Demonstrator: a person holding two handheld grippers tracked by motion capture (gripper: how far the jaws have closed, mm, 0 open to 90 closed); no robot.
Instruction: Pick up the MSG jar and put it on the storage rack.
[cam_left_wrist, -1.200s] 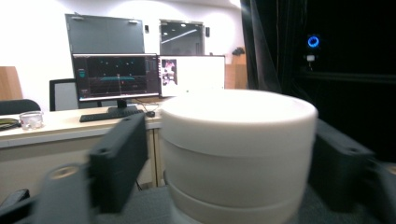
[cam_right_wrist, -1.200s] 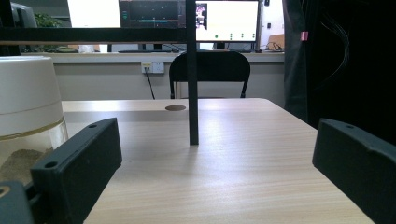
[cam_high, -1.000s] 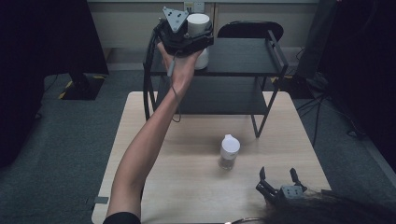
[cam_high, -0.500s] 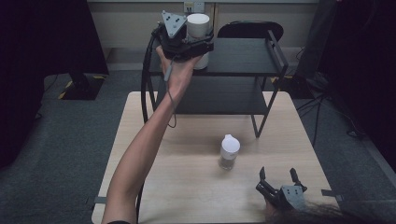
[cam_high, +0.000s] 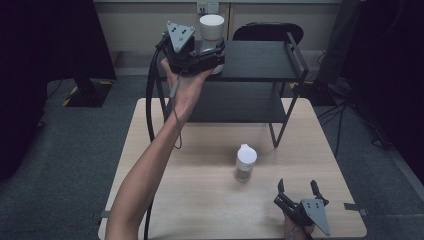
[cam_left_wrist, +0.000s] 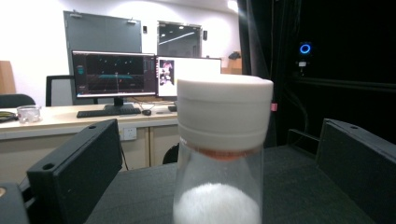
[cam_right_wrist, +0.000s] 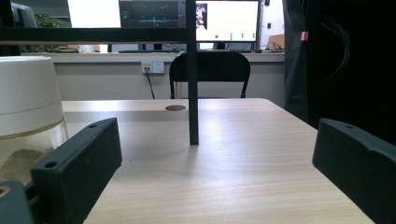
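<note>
1. High view, left side first: the left gripper (cam_high: 212, 59) is up at the top shelf of the black rack (cam_high: 260, 60), near its left edge. A second ago it was a little lower and closer to the person; now it has moved forward over the shelf.
2. The jar with the white lid (cam_high: 212, 27) stands between the jaws. In the left gripper view the jar (cam_left_wrist: 219, 154) sits in the middle, with a gap on each side. So the claw is spread wide and not pinching the jar.
3. I think the jar now rests on the shelf, so the placing looks nearly done.
4. The left arm (cam_high: 150, 170) is stretched long, from the near edge of the desk (cam_high: 150, 150) up to the shelf, with the hand bent back.
5. Near the middle of the desk stands a second jar (cam_high: 245, 163), alone and upright, in front of the rack's leg.
6. At the near right corner of the desk, the right gripper (cam_high: 298, 192) rests low. It has not moved. Its claw is spread too and holds nothing. In the right gripper view the second jar (cam_right_wrist: 28, 112) is just past its left jaw.
</note>
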